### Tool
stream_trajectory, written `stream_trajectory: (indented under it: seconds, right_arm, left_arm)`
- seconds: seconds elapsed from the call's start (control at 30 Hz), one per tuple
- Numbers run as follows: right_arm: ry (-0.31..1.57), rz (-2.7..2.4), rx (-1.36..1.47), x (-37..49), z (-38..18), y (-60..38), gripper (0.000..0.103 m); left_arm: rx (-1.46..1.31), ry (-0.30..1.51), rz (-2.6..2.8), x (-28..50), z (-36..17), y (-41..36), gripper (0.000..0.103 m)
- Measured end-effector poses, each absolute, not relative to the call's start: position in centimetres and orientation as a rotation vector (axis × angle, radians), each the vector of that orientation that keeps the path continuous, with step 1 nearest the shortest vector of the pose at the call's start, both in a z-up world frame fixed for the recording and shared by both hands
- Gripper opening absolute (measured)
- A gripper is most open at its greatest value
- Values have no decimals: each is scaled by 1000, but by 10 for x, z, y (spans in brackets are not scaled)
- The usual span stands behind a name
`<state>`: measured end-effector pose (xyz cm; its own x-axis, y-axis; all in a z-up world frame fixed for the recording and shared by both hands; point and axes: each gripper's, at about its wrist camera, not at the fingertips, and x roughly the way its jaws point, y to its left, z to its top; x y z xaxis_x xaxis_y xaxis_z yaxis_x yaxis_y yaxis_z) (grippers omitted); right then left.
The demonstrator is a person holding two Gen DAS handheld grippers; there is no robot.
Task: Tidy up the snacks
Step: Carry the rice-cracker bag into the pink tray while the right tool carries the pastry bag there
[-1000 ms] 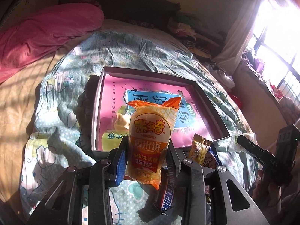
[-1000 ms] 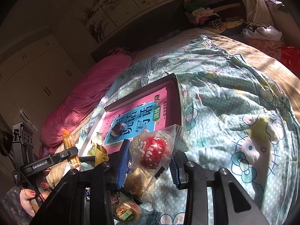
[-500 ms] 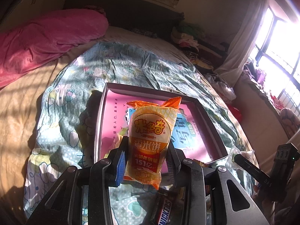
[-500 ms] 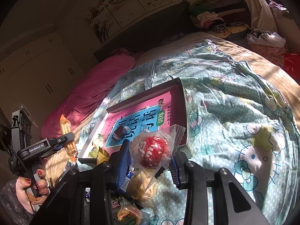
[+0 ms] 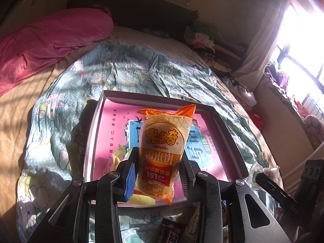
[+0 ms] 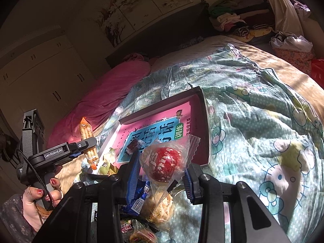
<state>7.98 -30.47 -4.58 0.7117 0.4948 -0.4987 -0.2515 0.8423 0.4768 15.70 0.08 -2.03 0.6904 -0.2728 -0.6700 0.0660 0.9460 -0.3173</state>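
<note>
Left wrist view: left gripper [image 5: 157, 172] pinches an upright rice-cracker pack [image 5: 163, 151], the box [image 5: 95, 133] just ahead of its fingers. Right gripper [image 6: 162, 172] grips a red candy bag [image 6: 165, 163] near the box corner. Step in hand, I judge: carrying snacks over. Next: ease forward past the rim, then release.

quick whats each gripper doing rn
Left gripper: shut on the orange rice cracker pack.
Right gripper: shut on the clear-wrapped red snack.
</note>
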Motion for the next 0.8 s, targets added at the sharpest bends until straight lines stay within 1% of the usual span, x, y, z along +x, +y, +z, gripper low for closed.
stream_trajectory:
  seconds: [0.8]
  right_arm:
    - [677, 432, 362, 113, -49, -294, 39]
  left_arm:
    - [-198, 883, -177, 184, -55, -27, 37]
